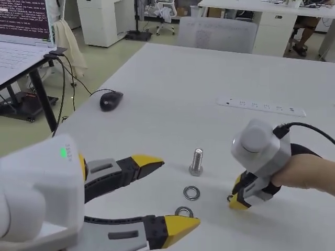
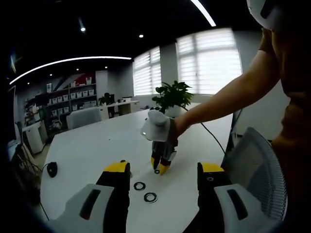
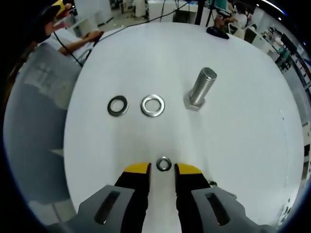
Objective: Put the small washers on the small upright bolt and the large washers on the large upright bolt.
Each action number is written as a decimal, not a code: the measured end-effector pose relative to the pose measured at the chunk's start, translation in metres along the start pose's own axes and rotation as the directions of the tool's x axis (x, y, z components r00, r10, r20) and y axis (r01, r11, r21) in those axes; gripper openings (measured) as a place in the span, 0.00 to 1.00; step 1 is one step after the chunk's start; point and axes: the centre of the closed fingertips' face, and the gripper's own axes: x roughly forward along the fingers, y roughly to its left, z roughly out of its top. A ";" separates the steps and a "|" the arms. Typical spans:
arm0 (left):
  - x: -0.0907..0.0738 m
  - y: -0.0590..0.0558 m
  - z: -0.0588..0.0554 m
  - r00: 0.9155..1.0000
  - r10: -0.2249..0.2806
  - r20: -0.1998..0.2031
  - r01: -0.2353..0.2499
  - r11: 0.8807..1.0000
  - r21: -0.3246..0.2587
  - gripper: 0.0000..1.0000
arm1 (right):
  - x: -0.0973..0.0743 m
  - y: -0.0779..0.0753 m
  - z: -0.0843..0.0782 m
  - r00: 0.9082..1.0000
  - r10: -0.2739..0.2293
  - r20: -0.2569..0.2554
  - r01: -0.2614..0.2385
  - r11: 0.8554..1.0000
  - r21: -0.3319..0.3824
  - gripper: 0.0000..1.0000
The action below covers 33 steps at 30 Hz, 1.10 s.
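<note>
A large silver bolt (image 1: 196,161) (image 3: 200,89) stands upright on the white table (image 1: 172,94). Two large washers lie flat in front of it, one (image 1: 191,193) (image 3: 152,105) nearer the bolt and one (image 1: 183,212) (image 3: 118,105) beside it. My right gripper (image 1: 236,203) (image 3: 163,169) points down at the table, its jaws a narrow gap apart. A small washer (image 3: 164,163) lies flat between its yellow tips, with room on both sides. My left gripper (image 1: 170,193) (image 2: 164,177) is wide open and holds nothing, hovering near the large washers (image 2: 140,186).
A black mouse (image 1: 110,99) with its cable lies at the far left of the table, and a white power strip (image 1: 261,106) at the far right. A laptop (image 1: 21,31) sits on a side stand to the left. A grey chair (image 1: 217,34) stands at the far edge.
</note>
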 end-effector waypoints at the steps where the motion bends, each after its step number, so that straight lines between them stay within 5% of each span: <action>1: 0.001 0.000 0.000 1.000 -0.003 0.000 0.003 1.000 0.001 0.55 | 0.000 0.000 0.000 1.000 0.001 -0.002 -0.001 1.000 0.001 0.21; 14: 0.009 0.000 0.002 1.000 -0.022 -0.002 0.022 1.000 0.006 0.55 | 0.001 0.001 0.000 1.000 -0.008 -0.025 0.006 0.998 -0.066 0.13; 24: 0.006 0.000 0.002 1.000 -0.025 -0.004 0.025 1.000 0.008 0.55 | -0.003 0.004 -0.001 1.000 -0.011 -0.017 0.011 0.999 -0.049 0.12; 33: 0.011 -0.001 -0.001 0.999 -0.041 -0.014 0.041 0.999 0.010 0.55 | -0.047 0.002 -0.005 0.999 -0.028 0.024 0.029 0.999 -0.030 0.12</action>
